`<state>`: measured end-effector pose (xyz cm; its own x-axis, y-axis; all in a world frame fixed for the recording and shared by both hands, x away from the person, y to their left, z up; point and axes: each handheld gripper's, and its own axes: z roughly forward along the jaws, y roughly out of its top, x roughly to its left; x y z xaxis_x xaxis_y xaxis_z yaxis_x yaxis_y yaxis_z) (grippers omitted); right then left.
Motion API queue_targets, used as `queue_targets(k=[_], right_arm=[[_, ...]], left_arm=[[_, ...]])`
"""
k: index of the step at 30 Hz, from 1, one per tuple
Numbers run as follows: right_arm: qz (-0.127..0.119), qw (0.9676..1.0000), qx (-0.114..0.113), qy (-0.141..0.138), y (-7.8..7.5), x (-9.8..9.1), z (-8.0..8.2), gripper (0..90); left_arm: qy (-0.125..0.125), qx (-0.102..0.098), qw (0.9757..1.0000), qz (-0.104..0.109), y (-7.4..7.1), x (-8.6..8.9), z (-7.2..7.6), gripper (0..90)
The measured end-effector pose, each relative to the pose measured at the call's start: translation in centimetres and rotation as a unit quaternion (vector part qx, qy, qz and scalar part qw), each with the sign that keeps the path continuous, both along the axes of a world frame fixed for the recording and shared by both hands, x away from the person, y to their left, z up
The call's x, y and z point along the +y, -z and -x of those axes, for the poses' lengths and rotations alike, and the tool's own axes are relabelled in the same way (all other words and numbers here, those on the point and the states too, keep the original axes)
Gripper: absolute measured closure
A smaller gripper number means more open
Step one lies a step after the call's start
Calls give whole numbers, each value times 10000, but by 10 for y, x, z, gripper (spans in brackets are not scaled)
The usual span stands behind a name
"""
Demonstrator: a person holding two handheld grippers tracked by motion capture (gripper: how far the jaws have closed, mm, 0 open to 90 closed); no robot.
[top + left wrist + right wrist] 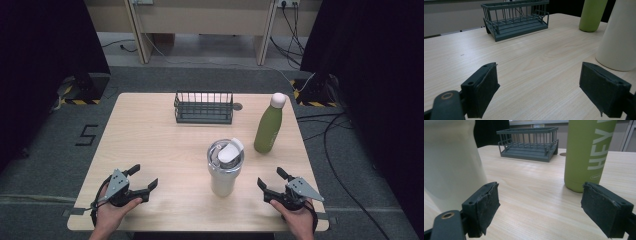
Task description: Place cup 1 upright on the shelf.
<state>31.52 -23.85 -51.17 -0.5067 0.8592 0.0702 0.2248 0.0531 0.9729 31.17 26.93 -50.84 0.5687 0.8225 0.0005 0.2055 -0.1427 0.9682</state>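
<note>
My left gripper [144,176] rests near the table's front left, held in a hand, its jaws spread wide with nothing between them [539,87]. At the front right my right gripper [270,177] is likewise open and empty [540,207]. Between the two stands a white tumbler [225,170] with a clear flip lid, upright; it shows close at the right of the left gripper view [619,42] and at the left of the right gripper view [451,162]. A green bottle [268,127] with a pale cap stands upright behind it [589,152] [592,15].
A dark wire basket [203,107] sits at the back middle of the wooden table [150,140] [516,20] [529,142]. Cables lie on the grey floor to the right of the table. Dark curtains hang on both sides.
</note>
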Motion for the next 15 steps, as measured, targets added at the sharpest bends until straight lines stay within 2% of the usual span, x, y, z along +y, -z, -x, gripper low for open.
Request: queue_targets(k=[8, 15], right_arm=[[-42, 9999, -45, -90, -1, 3, 3, 147], [-22, 9995, -60, -316, -3, 11, 6, 147]], left_arm=[[10, -10, 10000, -10, 0, 0, 1, 146], [1, -15, 10000, 5, 0, -1, 1, 146]])
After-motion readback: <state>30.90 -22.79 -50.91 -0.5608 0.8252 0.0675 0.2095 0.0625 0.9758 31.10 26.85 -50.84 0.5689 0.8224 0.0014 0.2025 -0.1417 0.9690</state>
